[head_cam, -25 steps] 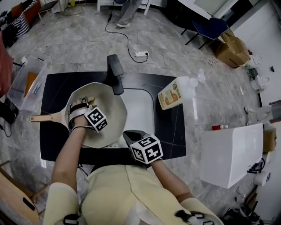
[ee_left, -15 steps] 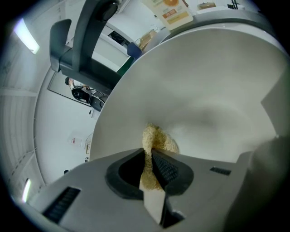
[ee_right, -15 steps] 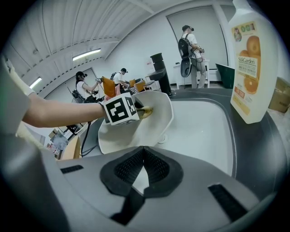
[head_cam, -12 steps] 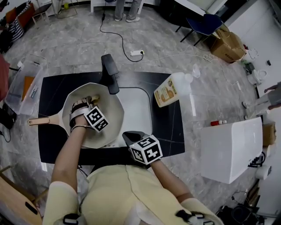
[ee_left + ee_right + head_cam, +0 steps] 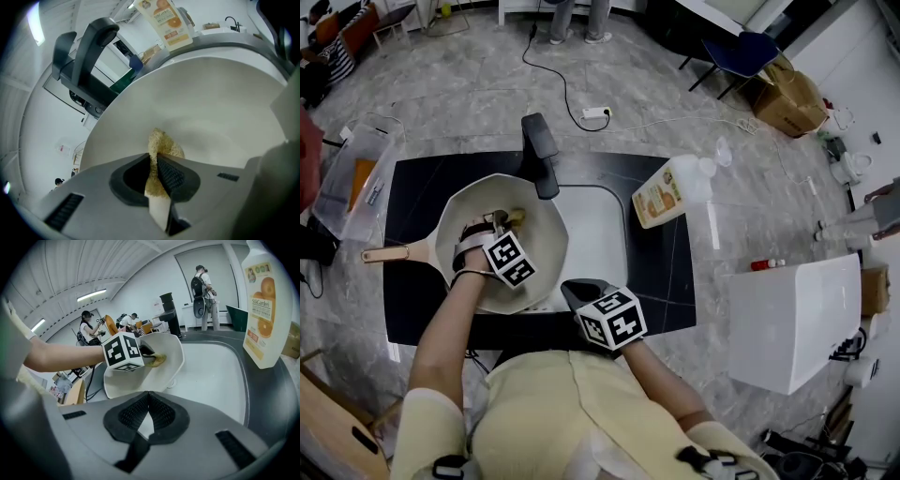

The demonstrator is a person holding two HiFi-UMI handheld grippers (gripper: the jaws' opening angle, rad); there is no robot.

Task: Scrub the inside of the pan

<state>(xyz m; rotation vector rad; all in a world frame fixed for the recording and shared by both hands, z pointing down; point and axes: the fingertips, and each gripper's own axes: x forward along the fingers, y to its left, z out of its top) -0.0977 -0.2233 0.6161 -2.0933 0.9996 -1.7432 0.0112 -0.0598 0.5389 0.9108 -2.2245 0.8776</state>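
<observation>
The right gripper (image 5: 149, 401), nearest the person, has its jaws closed together with nothing between them. It sits at the front edge of the black surface (image 5: 666, 272). Just beyond it, to the left, the left gripper (image 5: 157, 161) is clamped on a yellow sponge (image 5: 161, 143), which rests against the inside of the cream pan (image 5: 546, 258). The pan lies on the left half of the surface, its rim overlapping the white sink basin (image 5: 598, 234) and its wooden handle (image 5: 389, 251) pointing left. Behind the pan rises a black faucet (image 5: 539, 150). To the right of the basin stands an orange-labelled dish soap bottle (image 5: 661, 199).
</observation>
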